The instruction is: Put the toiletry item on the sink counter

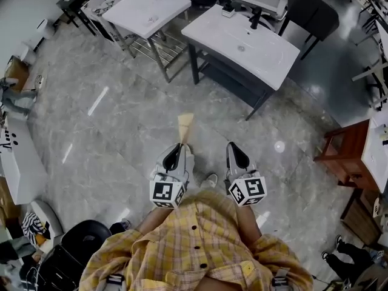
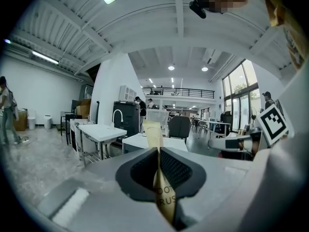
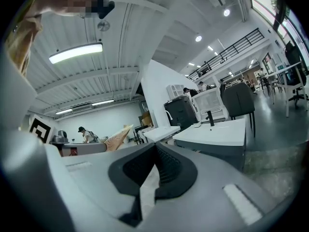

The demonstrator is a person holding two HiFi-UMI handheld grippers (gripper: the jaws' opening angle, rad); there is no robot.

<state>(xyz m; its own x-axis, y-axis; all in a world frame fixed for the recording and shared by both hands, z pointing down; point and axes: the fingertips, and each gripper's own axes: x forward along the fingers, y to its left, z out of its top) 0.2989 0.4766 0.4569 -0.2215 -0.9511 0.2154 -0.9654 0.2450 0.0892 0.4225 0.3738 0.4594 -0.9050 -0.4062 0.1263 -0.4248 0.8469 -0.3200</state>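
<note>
A flat tan packet with dark print sticks forward from my left gripper, which is shut on it. In the left gripper view the packet stands upright, pinched between the jaws of the left gripper. My right gripper is beside it, shut, with nothing between its jaws. In the right gripper view the right gripper has its tips together, and the packet shows off to the left. Both grippers are over the grey floor. A white sink counter with a dark faucet stands ahead.
A second white sink counter on a metal frame stands to the left of the first. A black chair is behind the near counter. A wooden cabinet is at the right, and a white table and another black chair at the left.
</note>
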